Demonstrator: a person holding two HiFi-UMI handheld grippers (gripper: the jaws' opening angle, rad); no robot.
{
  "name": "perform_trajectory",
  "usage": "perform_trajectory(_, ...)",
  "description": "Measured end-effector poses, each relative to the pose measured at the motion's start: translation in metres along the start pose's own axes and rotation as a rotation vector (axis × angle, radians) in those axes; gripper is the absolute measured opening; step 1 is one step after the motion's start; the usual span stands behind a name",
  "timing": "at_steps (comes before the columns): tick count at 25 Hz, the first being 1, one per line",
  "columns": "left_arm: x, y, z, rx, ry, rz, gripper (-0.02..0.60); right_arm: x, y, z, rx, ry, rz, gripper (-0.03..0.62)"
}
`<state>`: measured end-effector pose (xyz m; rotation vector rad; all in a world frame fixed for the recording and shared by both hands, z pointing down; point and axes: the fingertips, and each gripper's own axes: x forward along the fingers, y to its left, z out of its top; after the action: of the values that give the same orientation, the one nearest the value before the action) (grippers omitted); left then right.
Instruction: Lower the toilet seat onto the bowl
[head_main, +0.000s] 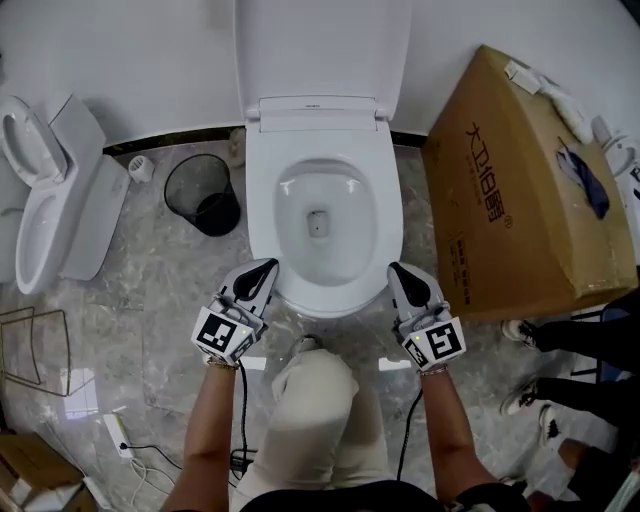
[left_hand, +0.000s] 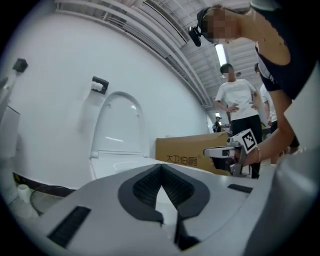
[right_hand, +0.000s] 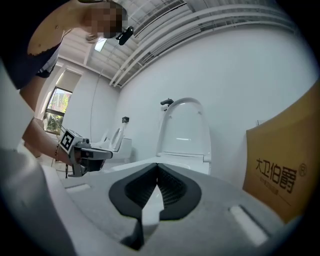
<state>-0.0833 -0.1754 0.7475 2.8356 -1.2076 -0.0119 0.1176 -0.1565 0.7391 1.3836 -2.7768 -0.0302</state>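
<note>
Box (head_main: 530, 190) at 3 o'clock and bin (head_main: 180, 190) at 9 flank the seat (head_main: 390, 220), which lies flat; left gripper (head_main: 270, 266) and right gripper (head_main: 394, 269) are closed, empty.

The head view looks steeply down from above the person onto the white ceramic toilet (head_main: 325, 150), with the left tool (head_main: 268, 267) and right tool (head_main: 395, 269) low in frame at the bowl's front rim. The left gripper view sits low and close to that rim, facing level along its closed jaws toward the toilet's back. The right gripper view does likewise from the other side. All three share the toilet and the brown cardboard box (head_main: 530, 190); each gripper view also catches the opposite tool.
</note>
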Motion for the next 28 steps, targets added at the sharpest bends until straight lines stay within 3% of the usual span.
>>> perform_trajectory(3, 0.004, 0.015, 0.046, -0.009, -0.016, 0.123, 0.003, 0.009, -0.014, 0.040, 0.022, 0.013, -0.041, 0.007)
perform_trajectory(7, 0.010, 0.024, 0.106, -0.004, -0.023, 0.210, 0.002, 0.016, -0.035, 0.097, 0.071, 0.008, -0.102, 0.006)
perform_trajectory(10, 0.011, 0.026, 0.146, -0.006, -0.014, 0.243, 0.002, 0.018, -0.046, 0.141, 0.083, 0.027, -0.144, 0.006)
perform_trajectory(22, 0.013, 0.043, 0.314, 0.006, 0.011, 0.360, 0.002, 0.036, -0.066, 0.312, 0.068, 0.053, -0.169, 0.006)
perform_trajectory(28, -0.001, 0.033, 0.380, -0.009, 0.024, 0.394, 0.002, 0.032, -0.062, 0.377, 0.093, 0.053, -0.214, 0.006)
